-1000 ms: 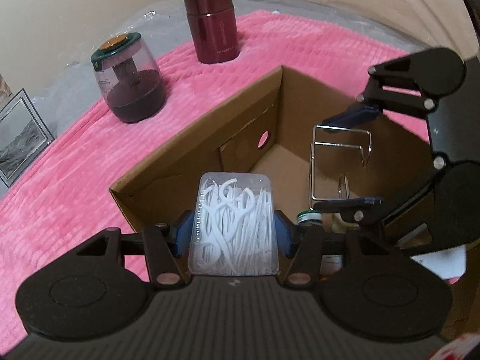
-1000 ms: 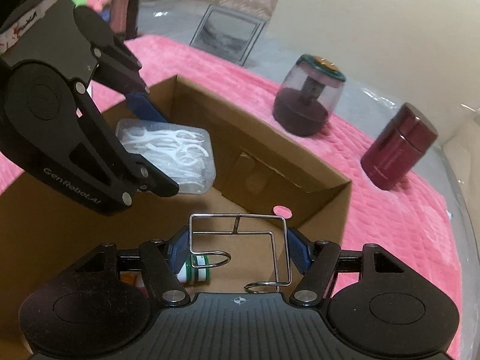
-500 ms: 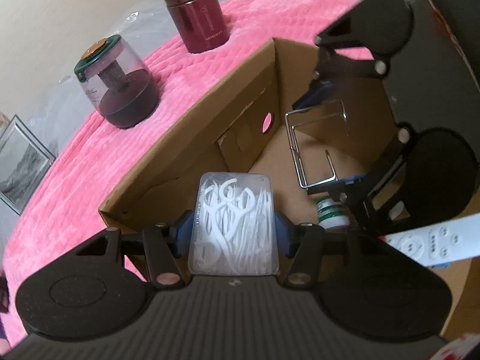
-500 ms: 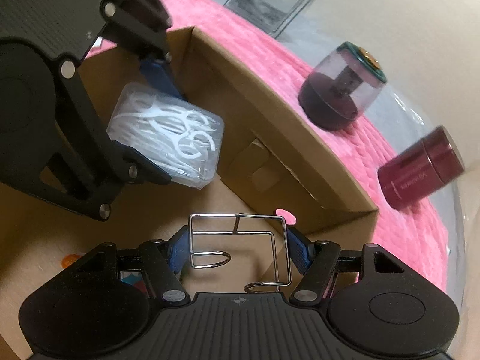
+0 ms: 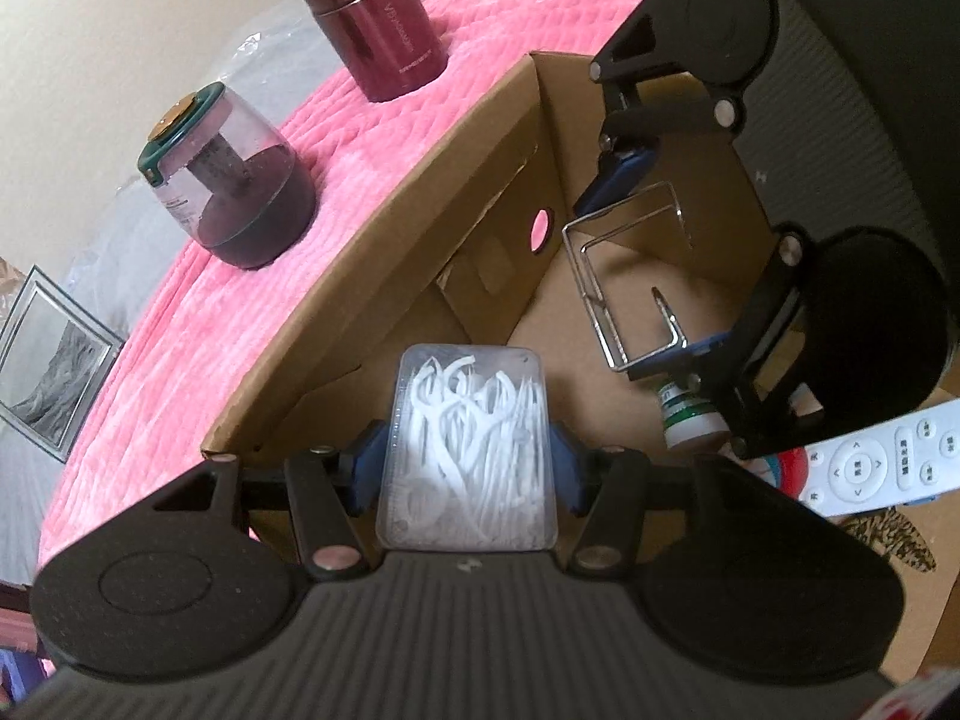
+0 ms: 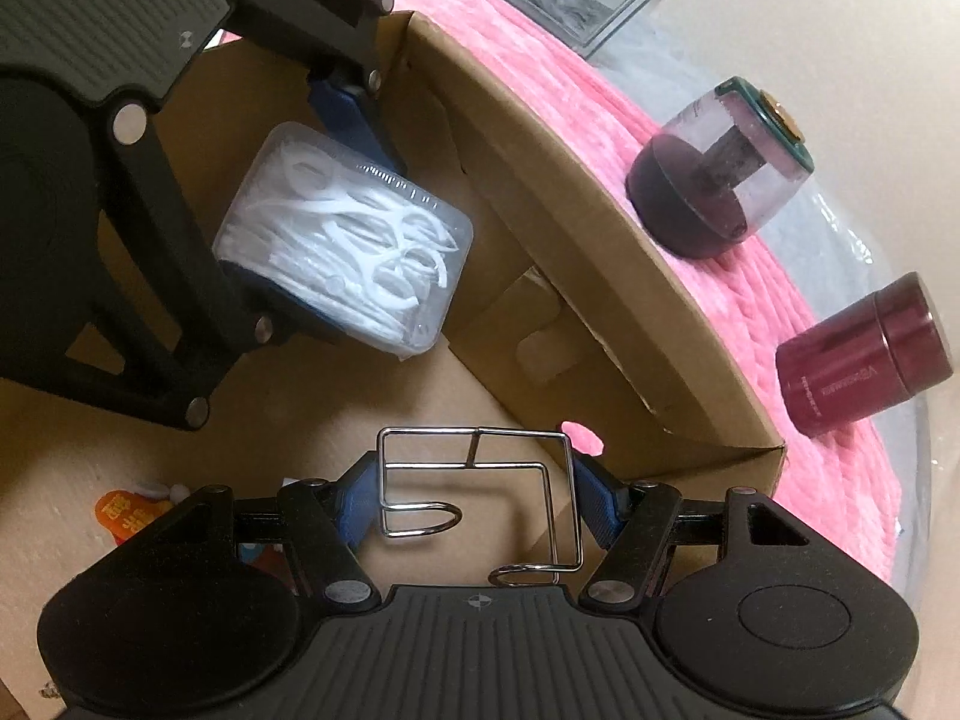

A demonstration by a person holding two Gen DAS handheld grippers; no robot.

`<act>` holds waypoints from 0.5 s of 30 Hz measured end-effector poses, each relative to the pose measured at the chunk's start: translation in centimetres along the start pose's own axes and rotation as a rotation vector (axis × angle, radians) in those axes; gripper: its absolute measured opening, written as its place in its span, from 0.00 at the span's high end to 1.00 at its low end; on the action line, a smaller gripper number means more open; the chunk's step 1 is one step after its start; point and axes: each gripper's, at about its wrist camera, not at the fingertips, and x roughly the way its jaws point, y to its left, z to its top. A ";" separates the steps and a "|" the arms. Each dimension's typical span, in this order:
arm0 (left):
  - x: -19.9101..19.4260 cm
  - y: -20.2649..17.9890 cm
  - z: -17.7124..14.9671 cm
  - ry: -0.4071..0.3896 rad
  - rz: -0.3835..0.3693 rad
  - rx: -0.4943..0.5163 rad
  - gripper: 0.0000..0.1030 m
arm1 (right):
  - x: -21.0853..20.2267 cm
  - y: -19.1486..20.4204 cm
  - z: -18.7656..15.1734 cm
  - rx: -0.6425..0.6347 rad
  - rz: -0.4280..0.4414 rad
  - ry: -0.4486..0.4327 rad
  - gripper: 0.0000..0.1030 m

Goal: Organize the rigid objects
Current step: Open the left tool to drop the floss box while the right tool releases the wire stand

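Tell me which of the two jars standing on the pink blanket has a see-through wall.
The domed jar with the dark green lid, nearer the picture frame: its clear wall shows dark contents inside. The maroon metal canister beside it is opaque.

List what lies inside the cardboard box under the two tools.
Inside the cardboard box: a green-capped bottle, white remote, and orange packet. The tools hide the rest.
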 end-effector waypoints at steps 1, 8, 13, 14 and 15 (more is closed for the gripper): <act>0.0 0.1 0.0 -0.001 -0.004 0.001 0.50 | 0.0 -0.1 0.0 0.011 0.003 0.002 0.38; 0.0 0.0 -0.5 -0.011 -0.016 0.091 0.50 | 0.8 -1.3 0.4 0.073 0.031 0.054 0.38; 0.2 -0.3 -0.8 0.003 -0.010 0.158 0.50 | 1.3 -1.7 1.0 0.099 0.047 0.075 0.38; 0.2 -0.3 -0.8 0.007 -0.011 0.164 0.51 | 1.5 -1.7 1.0 0.097 0.046 0.078 0.38; 0.3 -0.3 -0.8 0.004 -0.014 0.170 0.51 | 1.6 -1.8 1.1 0.100 0.049 0.082 0.38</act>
